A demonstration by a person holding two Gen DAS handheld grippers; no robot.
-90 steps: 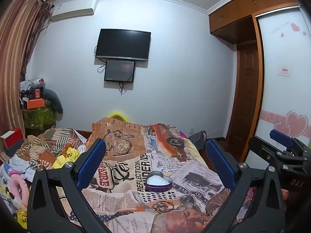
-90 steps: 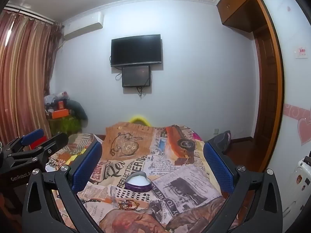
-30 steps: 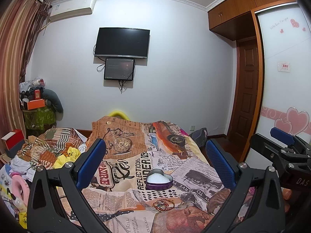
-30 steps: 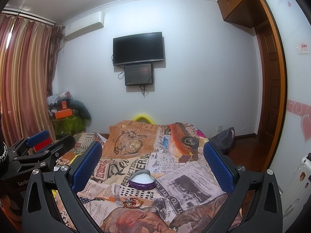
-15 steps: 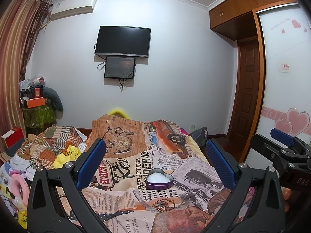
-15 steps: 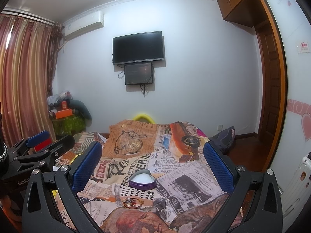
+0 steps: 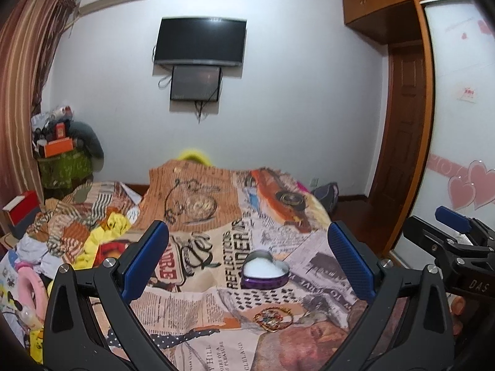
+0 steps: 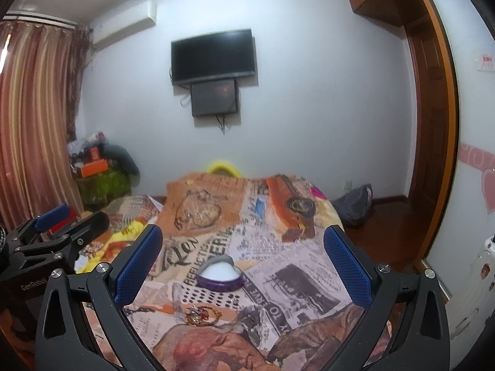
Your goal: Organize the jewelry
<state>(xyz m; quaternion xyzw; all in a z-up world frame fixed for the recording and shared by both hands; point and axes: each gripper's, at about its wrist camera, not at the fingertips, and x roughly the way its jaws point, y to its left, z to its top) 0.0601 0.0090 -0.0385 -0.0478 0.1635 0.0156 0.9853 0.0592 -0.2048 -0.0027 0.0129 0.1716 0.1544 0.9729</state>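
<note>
A purple heart-shaped jewelry box (image 7: 265, 270) with a white lining lies open on the newspaper-print bedspread (image 7: 210, 241); it also shows in the right wrist view (image 8: 220, 275). A gold bracelet (image 7: 273, 318) lies on the spread just in front of the box, also seen in the right wrist view (image 8: 202, 311). My left gripper (image 7: 247, 262) is open and empty, held above the bed short of both. My right gripper (image 8: 243, 262) is open and empty too, beside it on the right (image 7: 454, 241).
Crumpled clothes and toys (image 7: 62, 241) pile up at the bed's left side. A cluttered stand (image 7: 62, 160) and curtains (image 8: 34, 123) are at far left. A TV (image 7: 201, 43) hangs on the far wall. A wooden door (image 7: 405, 130) and wardrobe stand right.
Both views have tilted and shifted a little, with some blur. The box and bracelet sit slightly nearer the views' centre. Both grippers stay open and empty.
</note>
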